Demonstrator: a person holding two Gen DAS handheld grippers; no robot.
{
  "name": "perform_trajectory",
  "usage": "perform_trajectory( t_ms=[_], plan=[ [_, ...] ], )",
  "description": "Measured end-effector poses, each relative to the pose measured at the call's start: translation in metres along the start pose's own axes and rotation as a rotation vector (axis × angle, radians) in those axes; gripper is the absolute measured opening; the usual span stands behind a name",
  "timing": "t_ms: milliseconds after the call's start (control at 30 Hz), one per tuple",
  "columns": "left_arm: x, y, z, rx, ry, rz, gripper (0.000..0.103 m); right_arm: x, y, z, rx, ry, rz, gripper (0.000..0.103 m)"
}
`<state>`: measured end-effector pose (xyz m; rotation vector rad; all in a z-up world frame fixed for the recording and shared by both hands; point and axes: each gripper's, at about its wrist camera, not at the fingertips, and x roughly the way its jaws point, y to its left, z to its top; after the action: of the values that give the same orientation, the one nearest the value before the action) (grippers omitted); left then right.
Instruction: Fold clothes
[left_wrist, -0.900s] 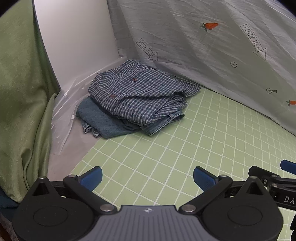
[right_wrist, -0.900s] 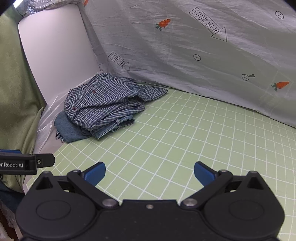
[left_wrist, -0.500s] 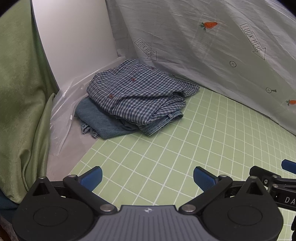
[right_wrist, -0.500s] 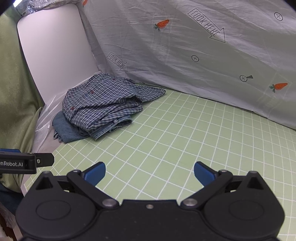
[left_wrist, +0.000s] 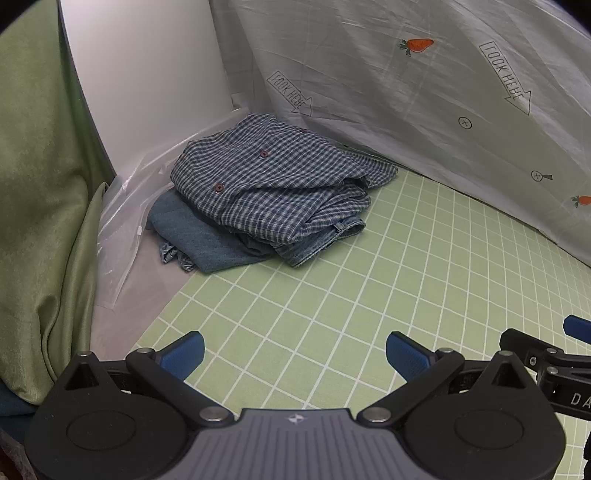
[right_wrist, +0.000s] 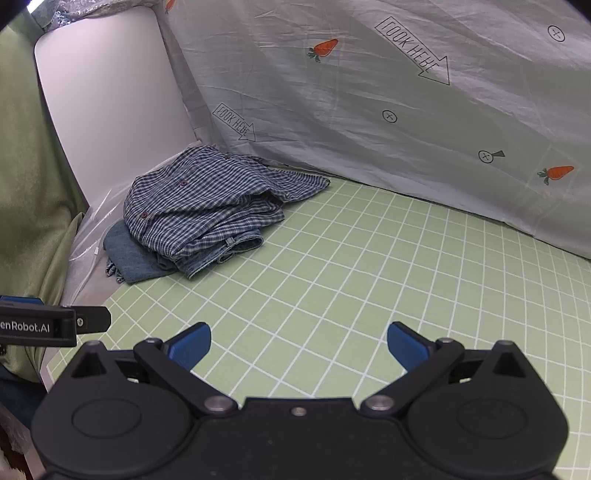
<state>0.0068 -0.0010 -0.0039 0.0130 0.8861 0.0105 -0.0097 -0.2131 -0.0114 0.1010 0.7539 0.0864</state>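
while both grippers gape, clothes lie far ahead.

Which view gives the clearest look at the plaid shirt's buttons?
The left wrist view: the plaid shirt sits nearer and larger, with its buttons distinct. The right wrist view shows the same shirt farther off, buttons tiny.

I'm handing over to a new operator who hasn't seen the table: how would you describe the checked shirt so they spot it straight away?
Start at the green grid mat and follow it to its far left corner, where the white panel meets the grey carrot-print sheet. The checked shirt lies crumpled on top of the pile there. Unlike the plain blue denim beneath it, it has a blue-and-white check and dark red buttons.
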Motion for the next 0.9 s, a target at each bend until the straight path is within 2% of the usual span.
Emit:
perform_trajectory(
  t_ms=[900],
  plan=[
    [0.004,0.0005,0.0019,0.008,0.01,-0.005,0.103,0.0046,0.0025,-0.0011,-0.008,0.009,0.0,0.103]
  ],
)
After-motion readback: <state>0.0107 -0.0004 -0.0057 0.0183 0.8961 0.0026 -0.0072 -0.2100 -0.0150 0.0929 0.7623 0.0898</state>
